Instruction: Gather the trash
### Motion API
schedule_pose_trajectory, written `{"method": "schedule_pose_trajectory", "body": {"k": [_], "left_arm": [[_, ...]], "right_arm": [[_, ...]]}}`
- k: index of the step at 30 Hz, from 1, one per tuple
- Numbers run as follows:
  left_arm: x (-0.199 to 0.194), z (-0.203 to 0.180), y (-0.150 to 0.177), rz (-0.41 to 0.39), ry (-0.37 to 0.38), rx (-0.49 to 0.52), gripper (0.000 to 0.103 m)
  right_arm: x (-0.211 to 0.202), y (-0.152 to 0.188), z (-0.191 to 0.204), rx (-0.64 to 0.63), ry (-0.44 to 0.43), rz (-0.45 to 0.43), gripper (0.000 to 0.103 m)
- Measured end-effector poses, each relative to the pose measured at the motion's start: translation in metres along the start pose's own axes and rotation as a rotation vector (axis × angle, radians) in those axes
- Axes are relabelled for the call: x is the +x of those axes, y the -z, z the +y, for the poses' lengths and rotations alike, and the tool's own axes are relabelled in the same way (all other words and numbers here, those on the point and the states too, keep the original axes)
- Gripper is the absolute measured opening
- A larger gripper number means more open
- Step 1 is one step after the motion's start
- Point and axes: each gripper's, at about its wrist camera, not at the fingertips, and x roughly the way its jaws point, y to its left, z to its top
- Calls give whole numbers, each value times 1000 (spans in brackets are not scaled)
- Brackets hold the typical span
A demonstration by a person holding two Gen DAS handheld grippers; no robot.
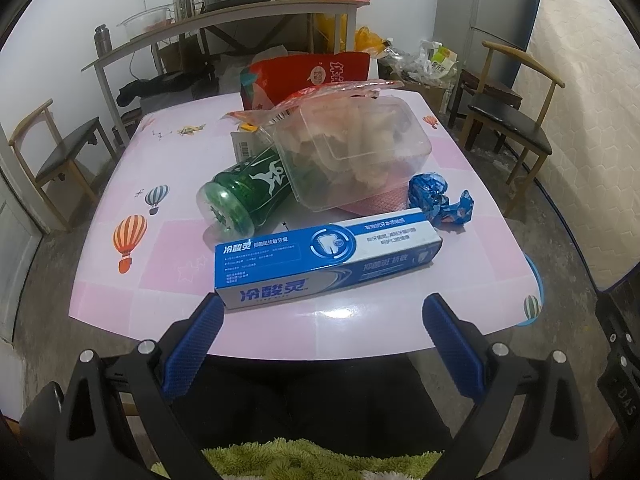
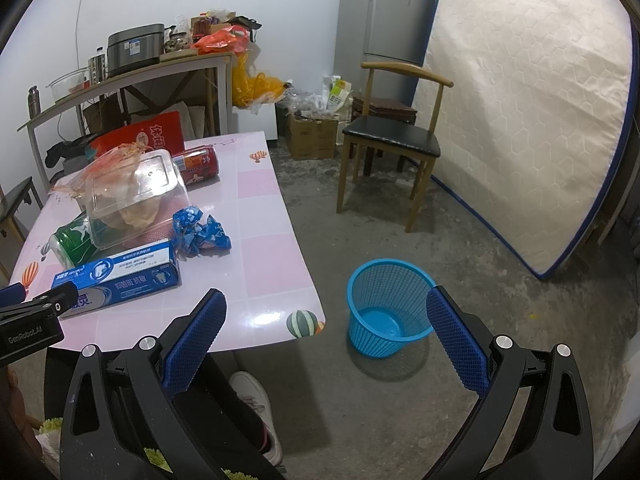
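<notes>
A blue toothpaste box (image 1: 326, 254) (image 2: 116, 276) lies near the front edge of the pink table (image 1: 120, 288) (image 2: 264, 216). Behind it lie a green bottle (image 1: 246, 194) (image 2: 70, 240) on its side, a clear plastic box (image 1: 352, 152) (image 2: 134, 200) with crumpled paper inside, a crumpled blue wrapper (image 1: 438, 198) (image 2: 200, 232) and a red bag (image 1: 308, 76) (image 2: 148, 136). A red can (image 2: 198, 164) lies further back. My left gripper (image 1: 323, 306) is open just short of the toothpaste box. My right gripper (image 2: 326, 306) is open over the floor, next to the blue mesh basket (image 2: 390, 306).
Wooden chairs (image 2: 390, 140) (image 1: 60, 160) stand beside the table. A mattress (image 2: 532, 112) leans on the right wall beside a fridge (image 2: 386, 12). A cluttered side table (image 2: 132, 76) and cardboard boxes (image 2: 312, 136) line the back wall. A person's shoe (image 2: 256, 404) is under the table edge.
</notes>
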Motion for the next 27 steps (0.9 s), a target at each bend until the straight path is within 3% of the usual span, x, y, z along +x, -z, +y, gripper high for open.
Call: {"method": "schedule_pose_trajectory", "body": {"k": [21, 27], "left_arm": [[13, 15, -3, 31, -2, -37, 98], [18, 30, -11, 19, 13, -33, 98]], "right_arm": [[10, 9, 11, -13, -7, -2, 97], [10, -8, 23, -29, -27, -37, 97]]}}
